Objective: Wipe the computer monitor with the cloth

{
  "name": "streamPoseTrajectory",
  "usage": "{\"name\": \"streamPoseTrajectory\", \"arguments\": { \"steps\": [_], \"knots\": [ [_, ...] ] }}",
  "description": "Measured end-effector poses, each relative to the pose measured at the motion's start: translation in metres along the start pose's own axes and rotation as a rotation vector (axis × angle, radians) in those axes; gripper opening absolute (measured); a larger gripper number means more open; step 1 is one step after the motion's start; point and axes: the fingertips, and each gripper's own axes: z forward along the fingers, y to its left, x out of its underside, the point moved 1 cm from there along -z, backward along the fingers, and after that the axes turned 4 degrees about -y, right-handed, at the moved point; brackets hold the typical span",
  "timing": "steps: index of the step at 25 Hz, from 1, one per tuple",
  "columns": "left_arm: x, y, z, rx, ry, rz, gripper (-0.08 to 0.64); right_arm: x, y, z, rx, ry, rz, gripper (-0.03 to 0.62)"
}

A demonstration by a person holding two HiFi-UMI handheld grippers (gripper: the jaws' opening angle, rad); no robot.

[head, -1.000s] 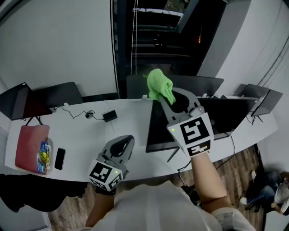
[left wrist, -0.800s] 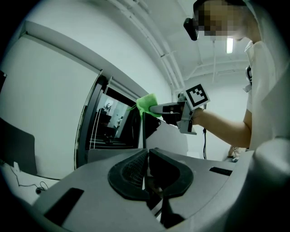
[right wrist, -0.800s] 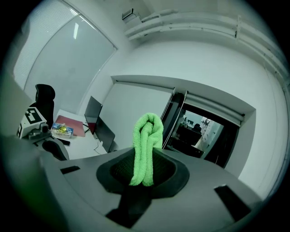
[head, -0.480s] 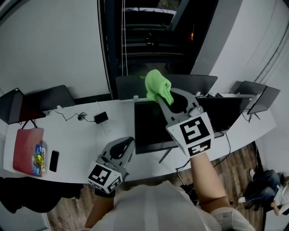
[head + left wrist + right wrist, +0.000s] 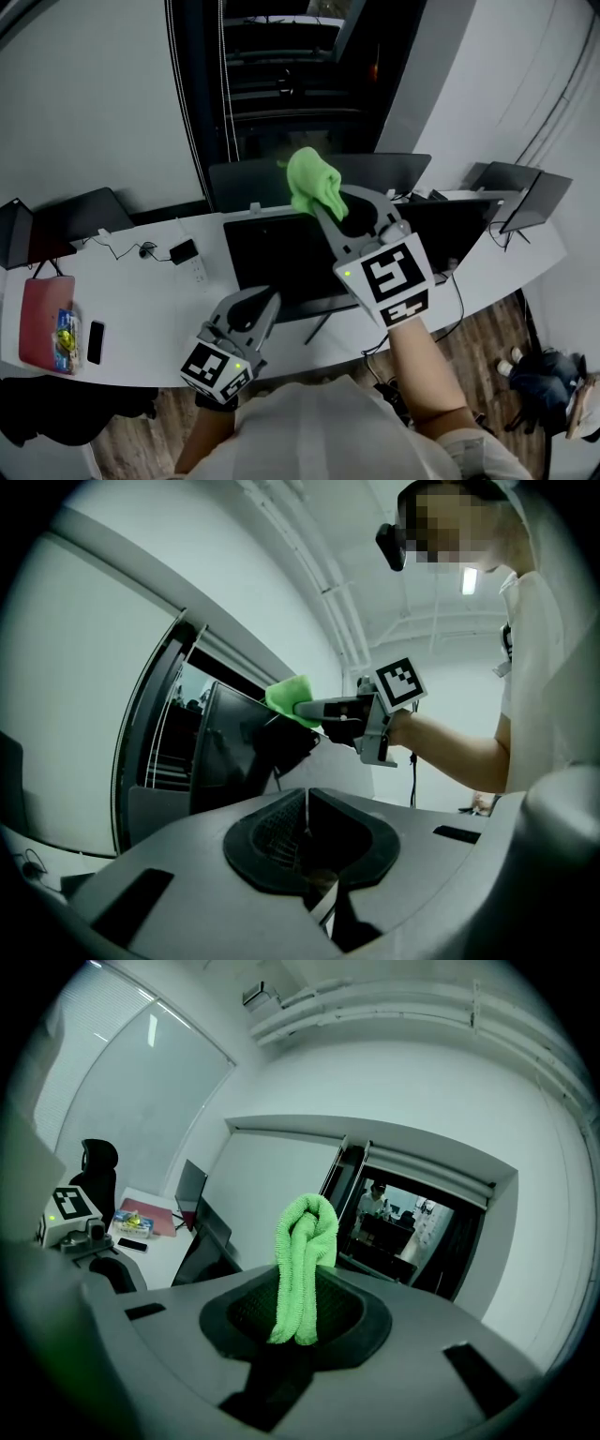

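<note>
Near the top edge of the monitor (image 5: 272, 258), the right gripper (image 5: 321, 208) is clamping the cloth (image 5: 308, 180), probably needing flat, even pressure across it.

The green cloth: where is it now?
The cloth is at upper centre of the head view, held in the right gripper, at the top edge of the near monitor.

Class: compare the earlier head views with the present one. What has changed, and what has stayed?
The right gripper, shut on the folded green cloth, has shifted from the upper left corner of the black flat monitor rightwards along its top edge. Nothing was taken or let go. The left gripper stays low, shut and empty.
</note>
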Motion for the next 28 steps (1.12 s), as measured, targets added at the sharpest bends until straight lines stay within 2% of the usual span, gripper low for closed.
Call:
{"name": "streamPoseTrajectory", "arguments": {
  "steps": [6,11,17,25,28],
  "knots": [
    [0.003,-0.028,0.041,0.011,0.010,0.010,0.025,0.016,-0.033,-0.024,-0.017,-0.007,-0.003,0.069],
    [0.012,-0.031,0.052,0.009,0.012,0.006,0.025,0.027,-0.041,-0.027,-0.011,-0.007,0.007,0.069],
    [0.014,-0.054,0.082,-0.005,0.013,0.008,0.025,0.045,-0.075,-0.052,-0.005,-0.016,0.014,0.069],
    [0.027,-0.074,0.101,-0.021,0.022,-0.003,0.025,0.061,-0.097,-0.068,-0.012,-0.019,-0.021,0.069],
    [0.030,-0.078,0.105,-0.014,0.024,-0.007,0.025,0.062,-0.102,-0.070,-0.002,-0.026,0.009,0.069]
  ]
}}
